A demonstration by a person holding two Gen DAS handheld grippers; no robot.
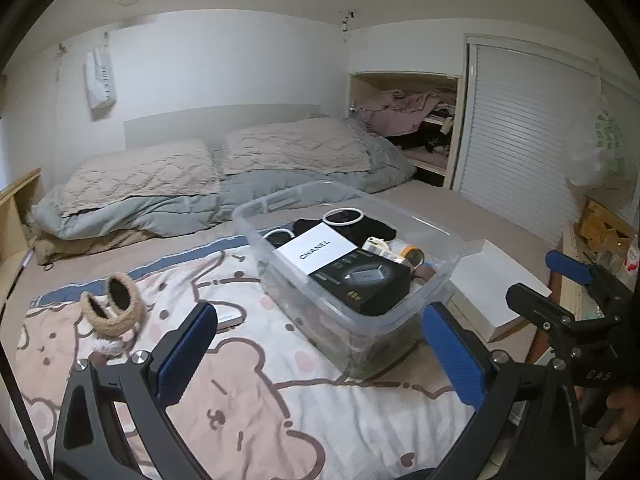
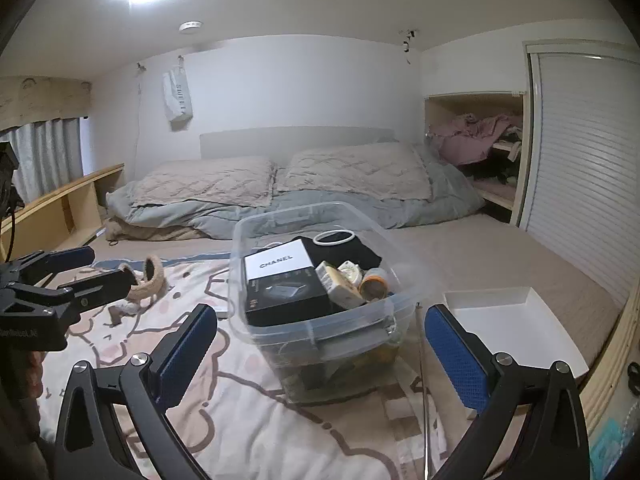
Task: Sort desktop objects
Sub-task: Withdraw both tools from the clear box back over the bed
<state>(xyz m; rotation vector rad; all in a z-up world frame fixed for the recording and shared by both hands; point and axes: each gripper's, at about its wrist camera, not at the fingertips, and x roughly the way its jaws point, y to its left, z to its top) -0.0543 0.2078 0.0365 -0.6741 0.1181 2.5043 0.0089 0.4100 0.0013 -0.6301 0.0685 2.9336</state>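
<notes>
A clear plastic bin [image 1: 352, 330] stands on a bear-print blanket [image 1: 260, 412] on the bed. Inside it lie a white CHANEL box [image 1: 316, 254], a black box [image 1: 362, 282], a white ring [image 1: 344, 216] and several small items. My left gripper [image 1: 320, 356] hovers open and empty just in front of the bin. My right gripper [image 2: 320, 356] is also open and empty, facing the bin [image 2: 320, 334] from the near side. Two woven jute rings [image 1: 116, 308] sit on the blanket to the left. Each gripper shows in the other's view: the right gripper [image 1: 532, 276], the left gripper [image 2: 108, 268].
A white open tray [image 2: 516, 328] lies right of the bin by the bed's wooden edge. A small flat white object [image 1: 230, 318] rests left of the bin. Pillows and a grey duvet [image 1: 200, 200] fill the far end. A louvred door [image 1: 520, 152] and clothes shelf stand at right.
</notes>
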